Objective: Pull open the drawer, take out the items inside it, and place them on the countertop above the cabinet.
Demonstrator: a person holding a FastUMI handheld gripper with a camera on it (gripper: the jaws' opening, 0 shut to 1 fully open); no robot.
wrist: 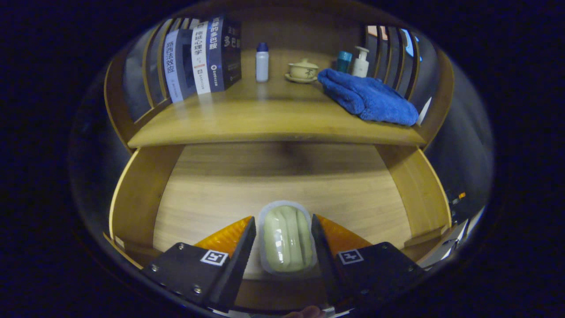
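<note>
My claw (283, 232) sits over the open drawer (282, 190), its fingers closed in narrow on a pale sealed packet (286, 238). Both fingers press against the packet's sides, so I am holding it between them, just above the drawer's wooden floor near the front edge.

Beyond my fingers and above the drawer lies the countertop (265, 119). Ahead and to the left of my claw, a row of books (201, 57) stands upright against the slatted side rail. Straight ahead, well beyond the fingers, a small white bottle (262, 62) with a dark cap stands alone. Just right of it, a lidded cup (303, 70) rests on a saucer. Ahead and to the right, a blue towel (368, 97) lies bunched, reaching the countertop's front edge. Behind the towel stand a teal-capped container (344, 61) and a white pump bottle (361, 62), side by side.
</note>
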